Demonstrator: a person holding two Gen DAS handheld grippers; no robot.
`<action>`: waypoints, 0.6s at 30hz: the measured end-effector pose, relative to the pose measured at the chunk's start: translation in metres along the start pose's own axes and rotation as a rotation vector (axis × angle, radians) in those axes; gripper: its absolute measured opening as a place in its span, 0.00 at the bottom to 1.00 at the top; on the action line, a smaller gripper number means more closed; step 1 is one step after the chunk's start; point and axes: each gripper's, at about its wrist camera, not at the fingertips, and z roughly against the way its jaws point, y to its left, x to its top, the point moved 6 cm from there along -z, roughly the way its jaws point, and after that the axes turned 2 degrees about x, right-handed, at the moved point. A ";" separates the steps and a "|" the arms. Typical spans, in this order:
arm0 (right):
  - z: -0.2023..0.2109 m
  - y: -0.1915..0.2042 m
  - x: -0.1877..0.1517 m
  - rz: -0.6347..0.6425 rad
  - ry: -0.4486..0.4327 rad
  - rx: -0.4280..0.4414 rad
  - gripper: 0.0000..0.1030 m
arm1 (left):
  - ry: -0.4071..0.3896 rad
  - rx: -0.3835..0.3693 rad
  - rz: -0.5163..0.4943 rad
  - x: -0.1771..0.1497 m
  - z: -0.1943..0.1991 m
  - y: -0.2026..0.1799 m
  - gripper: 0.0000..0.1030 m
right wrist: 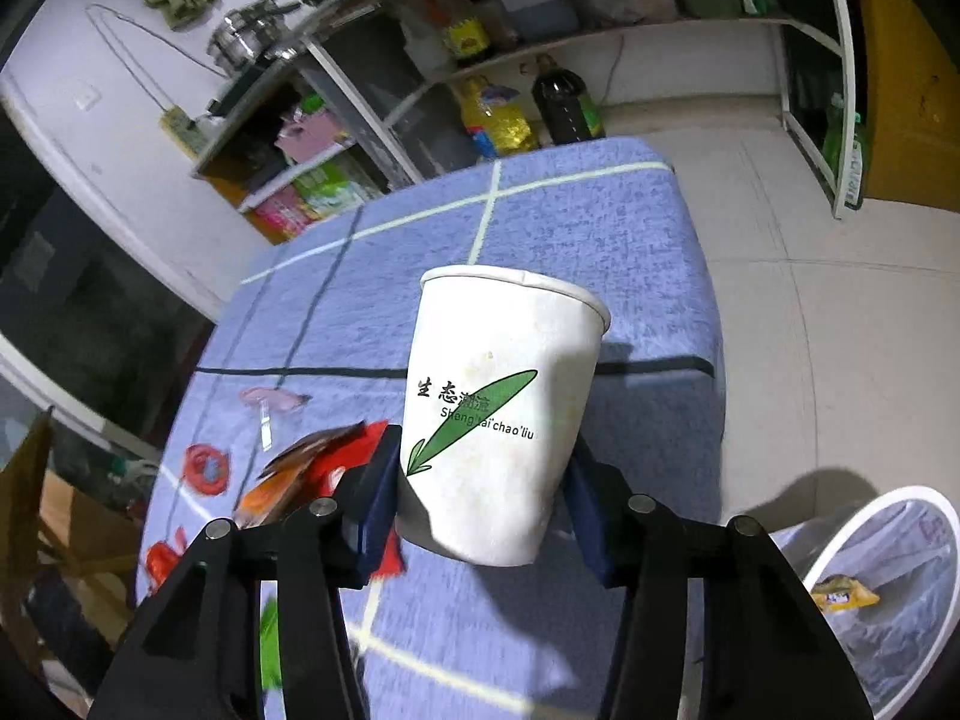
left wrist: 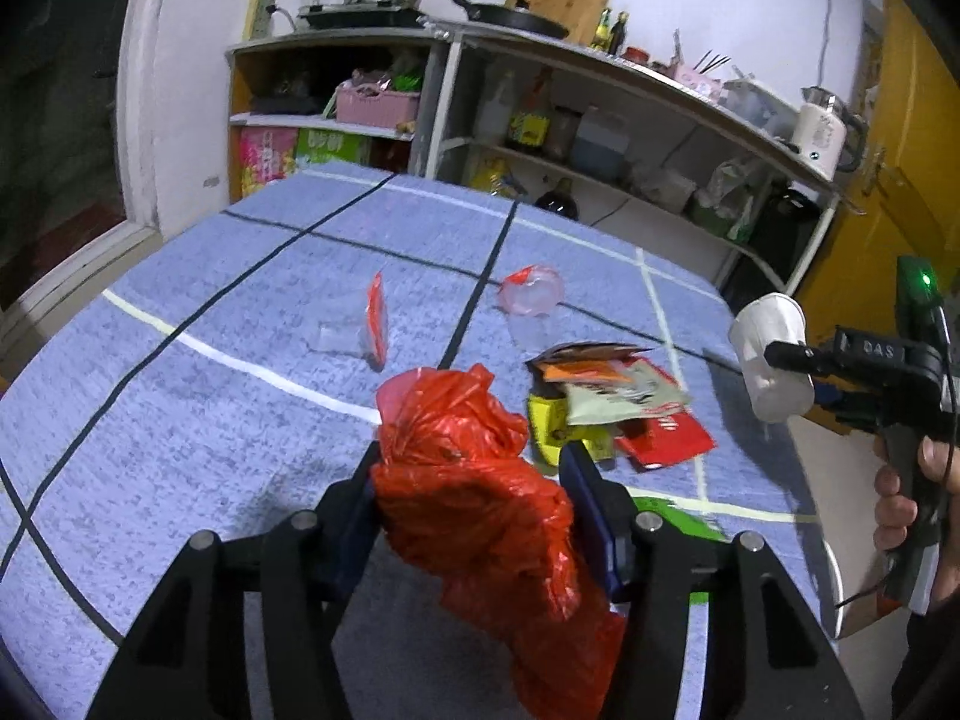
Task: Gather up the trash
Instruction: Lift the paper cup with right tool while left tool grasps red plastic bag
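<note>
Red plastic, a crumpled bag (left wrist: pixel 486 504), sits bunched between the blue pads of the left gripper (left wrist: pixel 474 498), which is closed on it and holds it clear of the blue checked tablecloth (left wrist: pixel 180 420). The right gripper (right wrist: pixel 483 504) clamps a white paper cup (right wrist: pixel 498 414) near its base, mouth tilted up and away. A white-rimmed bin (right wrist: pixel 936 516) with a clear liner stands on the floor just off the table's corner, low to the right in the right wrist view, with a yellow wrapper already in it.

The bag is the weaker hold: thin film, squeezed loosely, most of it hanging below the pads, so a quick swing toward the bin could let it slide out onto the floor. The cup's thin wall looks dented at the left pad; harder pressure would likely crush it, lighter pressure would let it pivot and drop. Any dregs inside would spill once it tips. A pile of snack wrappers (left wrist: pixel 612 414), a clear packet (left wrist: pixel 360 330) and a pink plastic lid (left wrist: pixel 531 291) remain on the cloth.
</note>
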 end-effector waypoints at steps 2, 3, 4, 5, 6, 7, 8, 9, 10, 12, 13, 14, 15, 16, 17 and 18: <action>0.016 0.002 -0.009 0.005 -0.021 0.017 0.50 | -0.014 -0.036 -0.012 0.002 0.009 -0.006 0.57; 0.029 0.001 -0.016 0.010 -0.039 0.022 0.50 | -0.024 -0.057 -0.025 0.002 0.014 -0.011 0.57; 0.038 -0.001 -0.021 0.013 -0.050 0.026 0.50 | -0.033 -0.070 -0.036 0.003 0.018 -0.015 0.57; 0.051 -0.003 -0.028 0.014 -0.065 0.032 0.50 | -0.039 -0.088 -0.050 0.003 0.023 -0.021 0.57; 0.059 -0.004 -0.033 0.014 -0.075 0.036 0.50 | -0.042 -0.116 -0.063 0.004 0.027 -0.029 0.57; 0.071 -0.006 -0.041 0.015 -0.087 0.038 0.50 | -0.045 -0.143 -0.073 0.003 0.032 -0.037 0.57; 0.082 -0.009 -0.048 0.016 -0.100 0.037 0.50 | -0.049 -0.168 -0.087 0.003 0.037 -0.045 0.57; 0.093 -0.012 -0.056 0.015 -0.112 0.040 0.50 | -0.054 -0.191 -0.103 0.003 0.042 -0.054 0.57; 0.100 -0.015 -0.060 0.010 -0.117 0.042 0.50 | -0.059 -0.216 -0.117 0.002 0.048 -0.063 0.58; 0.119 -0.022 -0.073 0.001 -0.134 0.037 0.50 | -0.058 -0.266 -0.138 0.000 0.056 -0.082 0.58; 0.129 -0.027 -0.080 -0.003 -0.142 0.036 0.50 | -0.056 -0.292 -0.151 -0.001 0.060 -0.092 0.58; 0.139 -0.032 -0.088 -0.010 -0.147 0.034 0.50 | -0.054 -0.310 -0.165 -0.001 0.062 -0.102 0.58; 0.146 -0.038 -0.093 -0.018 -0.151 0.030 0.50 | -0.050 -0.332 -0.180 -0.002 0.065 -0.113 0.58; 0.156 -0.045 -0.099 -0.028 -0.157 0.023 0.50 | -0.044 -0.354 -0.192 -0.003 0.068 -0.125 0.58; 0.166 -0.052 -0.106 -0.037 -0.164 0.014 0.50 | -0.036 -0.377 -0.204 -0.005 0.070 -0.135 0.58; 0.175 -0.059 -0.111 -0.045 -0.171 0.005 0.50 | -0.027 -0.401 -0.218 -0.007 0.072 -0.147 0.58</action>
